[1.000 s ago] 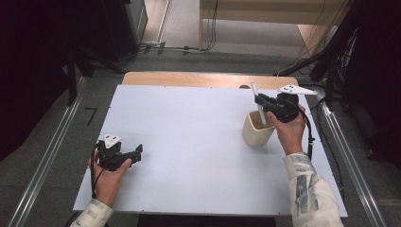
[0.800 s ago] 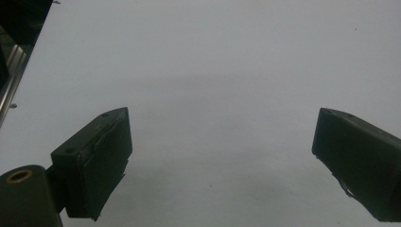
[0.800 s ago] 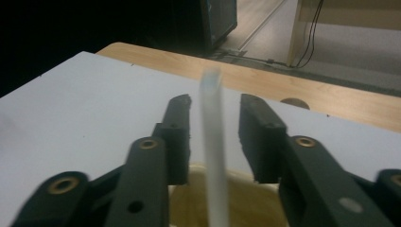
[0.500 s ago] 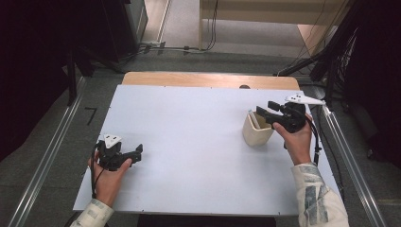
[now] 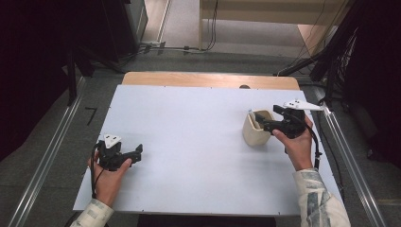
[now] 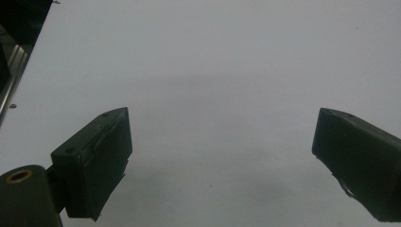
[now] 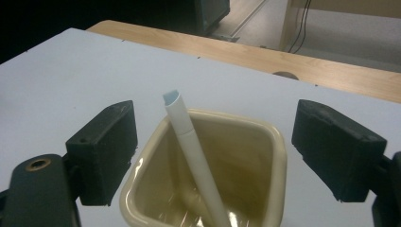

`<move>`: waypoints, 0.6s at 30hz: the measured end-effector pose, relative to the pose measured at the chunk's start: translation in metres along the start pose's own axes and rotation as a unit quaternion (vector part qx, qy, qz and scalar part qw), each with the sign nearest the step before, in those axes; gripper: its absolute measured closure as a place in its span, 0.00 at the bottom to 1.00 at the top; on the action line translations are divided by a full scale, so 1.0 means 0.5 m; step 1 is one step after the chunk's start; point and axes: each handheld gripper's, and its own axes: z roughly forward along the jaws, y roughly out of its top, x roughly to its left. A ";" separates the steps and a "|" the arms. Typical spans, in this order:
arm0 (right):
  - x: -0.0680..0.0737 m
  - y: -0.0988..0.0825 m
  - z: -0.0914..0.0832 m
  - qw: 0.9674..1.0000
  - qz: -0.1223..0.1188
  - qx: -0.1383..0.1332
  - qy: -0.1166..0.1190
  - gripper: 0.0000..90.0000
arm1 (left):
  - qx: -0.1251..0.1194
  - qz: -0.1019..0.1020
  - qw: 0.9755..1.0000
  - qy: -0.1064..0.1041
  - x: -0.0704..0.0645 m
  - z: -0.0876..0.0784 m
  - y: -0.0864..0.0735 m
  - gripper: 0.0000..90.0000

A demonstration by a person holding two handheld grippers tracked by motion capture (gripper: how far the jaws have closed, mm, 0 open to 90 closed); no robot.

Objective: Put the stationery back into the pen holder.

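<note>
Right gripper (image 5: 261, 124) lower beside cup (image 5: 256, 131), jaws just opened wide, white pen (image 7: 194, 156) released inside.

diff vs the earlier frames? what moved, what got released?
The right gripper let go of the white pen: its jaws have just been opening, and the pen now leans inside the cream cup. The hand drew back toward the table's right edge. Left gripper and cup stayed put.

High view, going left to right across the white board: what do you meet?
Left gripper → bare stretch of board → cream cup with the white pen inside it → right gripper, its hand further right.
</note>
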 end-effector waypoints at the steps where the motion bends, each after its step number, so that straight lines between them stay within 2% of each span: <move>1: 0.002 -0.002 -0.001 1.000 0.000 0.002 0.000 0.14 | 0.000 0.000 1.000 0.000 0.000 0.000 0.000 0.07; 18: 0.014 -0.044 -0.025 1.000 -0.011 0.010 -0.011 0.09 | -0.004 -0.001 1.000 0.000 0.001 -0.003 0.000 0.07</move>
